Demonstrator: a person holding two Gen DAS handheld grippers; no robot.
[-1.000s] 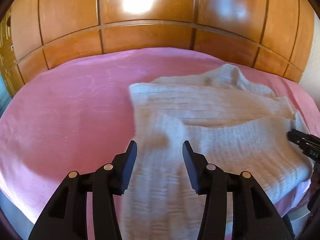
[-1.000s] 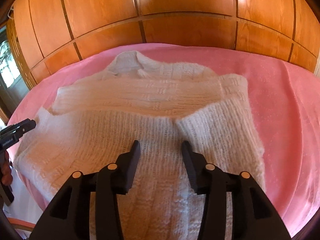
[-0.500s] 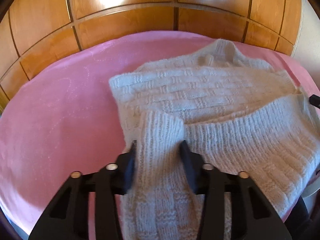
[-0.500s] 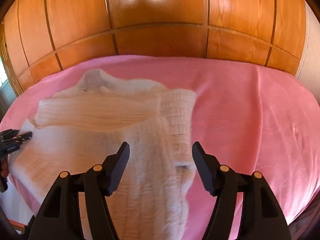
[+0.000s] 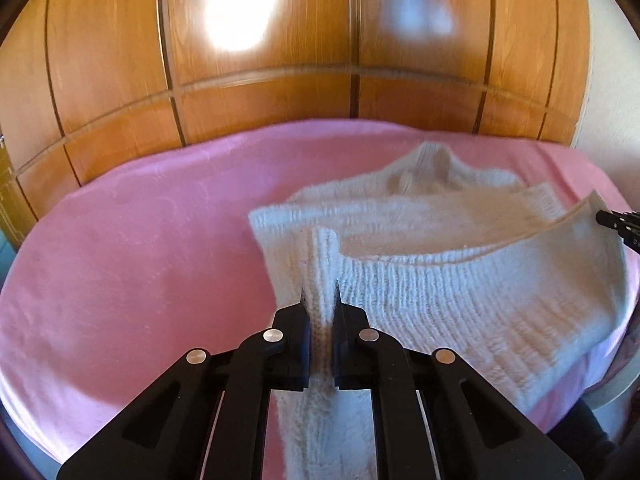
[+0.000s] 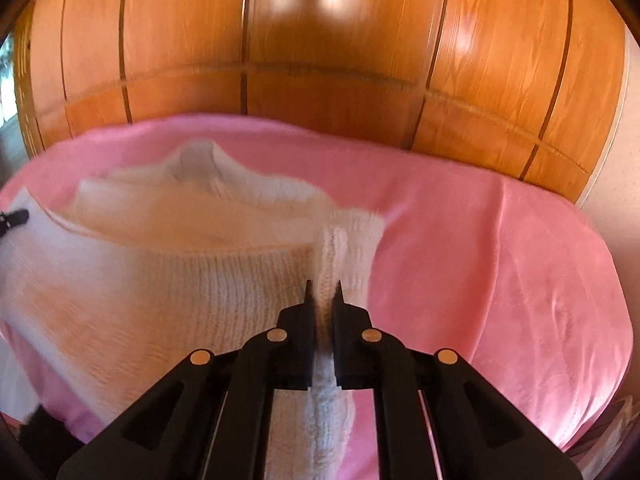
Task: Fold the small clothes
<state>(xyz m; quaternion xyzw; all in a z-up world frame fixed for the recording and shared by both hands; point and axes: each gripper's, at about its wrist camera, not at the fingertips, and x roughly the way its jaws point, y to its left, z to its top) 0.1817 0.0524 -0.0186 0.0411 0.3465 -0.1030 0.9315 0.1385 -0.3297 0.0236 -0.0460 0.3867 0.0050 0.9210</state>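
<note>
A small cream knitted sweater lies on a pink bedspread, its neck at the far side. My left gripper is shut on the sweater's near left corner and holds it raised. My right gripper is shut on the sweater's near right corner, also raised. The ribbed hem hangs stretched between the two grippers. The right gripper's tip shows at the right edge of the left wrist view, and the left gripper's tip at the left edge of the right wrist view.
A wooden panelled wardrobe stands right behind the bed. The pink bedspread spreads wide to the left of the sweater and to its right. A pale wall is at the far right.
Both grippers have closed on the near corners of the sweater and lifted its hem off the bedspread. One second ago both were open above the sweater.
</note>
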